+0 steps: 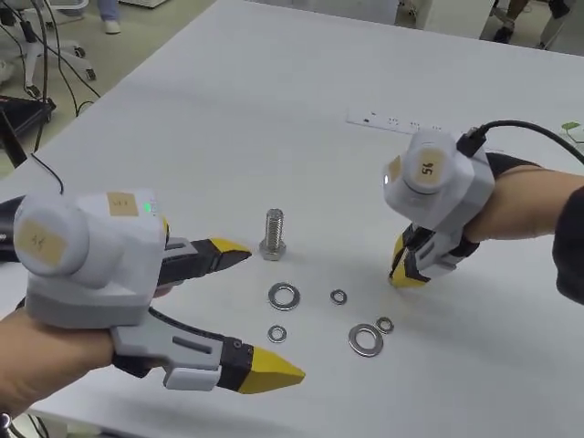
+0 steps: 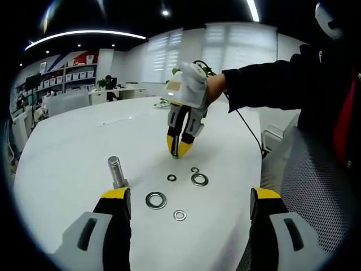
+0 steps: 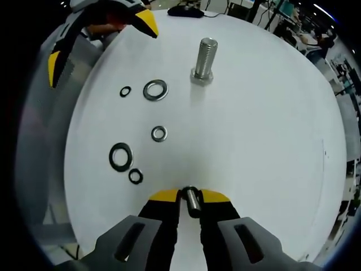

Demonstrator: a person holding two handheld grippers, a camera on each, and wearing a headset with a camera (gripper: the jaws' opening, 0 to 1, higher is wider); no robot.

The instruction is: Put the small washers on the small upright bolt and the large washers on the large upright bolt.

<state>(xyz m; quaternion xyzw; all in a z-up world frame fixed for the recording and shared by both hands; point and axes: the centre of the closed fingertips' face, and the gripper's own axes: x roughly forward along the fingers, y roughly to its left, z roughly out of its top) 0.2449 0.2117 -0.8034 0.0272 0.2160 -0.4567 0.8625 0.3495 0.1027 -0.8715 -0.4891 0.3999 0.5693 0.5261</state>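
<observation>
Washers (image 1: 284, 296) by the desk's (image 1: 274, 109) near edge, bare surface beyond.
Left tool (image 1: 266, 312) spread beside large bolt (image 1: 274, 234); right tool (image 3: 190, 196), tipped down, pinches small bolt (image 3: 193, 202).

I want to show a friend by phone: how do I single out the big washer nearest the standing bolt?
On the white table, find the upright silver steel bolt. Just in front of it, toward the person, lies a large silver ring-shaped washer. Unlike the other large washer, it has no small washer right beside it.
</observation>
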